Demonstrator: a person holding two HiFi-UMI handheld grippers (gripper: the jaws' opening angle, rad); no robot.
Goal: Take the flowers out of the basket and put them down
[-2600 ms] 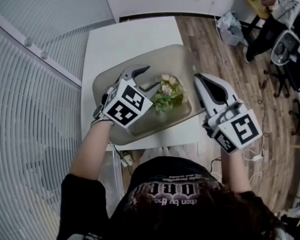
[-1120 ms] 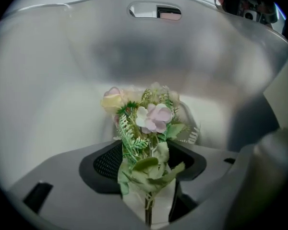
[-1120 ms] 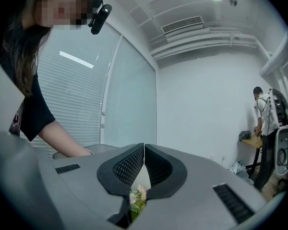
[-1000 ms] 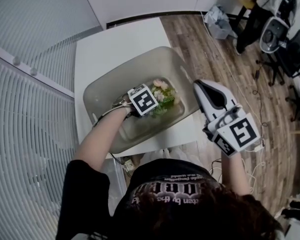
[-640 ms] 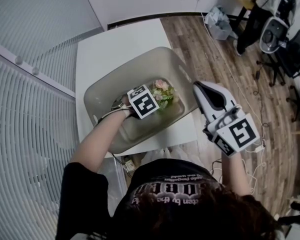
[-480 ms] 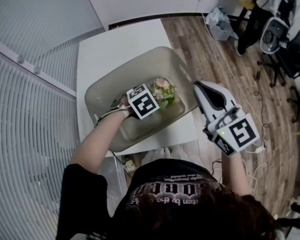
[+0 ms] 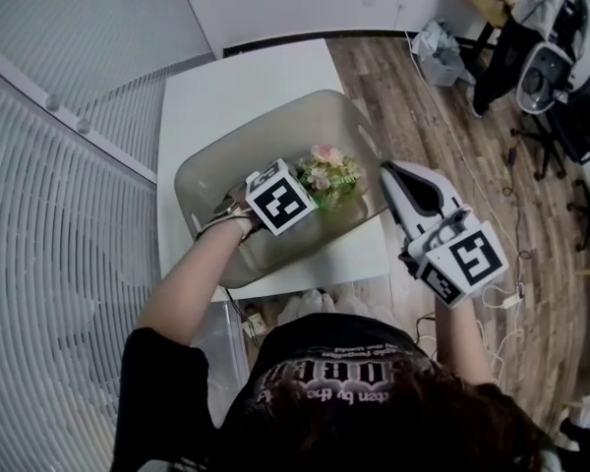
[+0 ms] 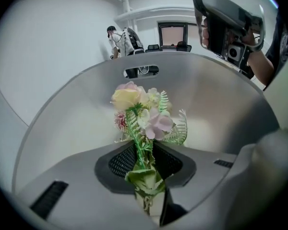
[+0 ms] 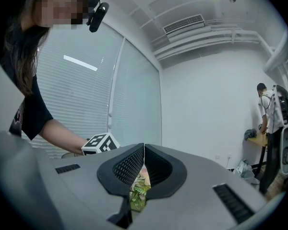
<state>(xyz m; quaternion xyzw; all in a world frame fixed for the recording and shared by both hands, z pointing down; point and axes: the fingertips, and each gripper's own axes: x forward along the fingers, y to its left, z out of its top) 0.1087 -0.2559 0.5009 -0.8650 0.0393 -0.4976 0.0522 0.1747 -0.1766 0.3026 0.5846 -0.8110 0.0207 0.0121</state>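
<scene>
Fingers (image 8: 120, 162), L gripper (image 8: 146, 178): pinching artificial bouquet (image 8: 141, 114) stem inside basket (image 8: 221, 95); R gripper (image 9: 143, 150) fingers pressed together. Risk: thin stem slips, blooms snag rim.

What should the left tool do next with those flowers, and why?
Probably lift straight up. The left tool is closed on the stems of the flowers, but the blooms sit inside the basket, below its far rim. They likely have to clear that wall before they can be carried over to the white table and put down.
</scene>
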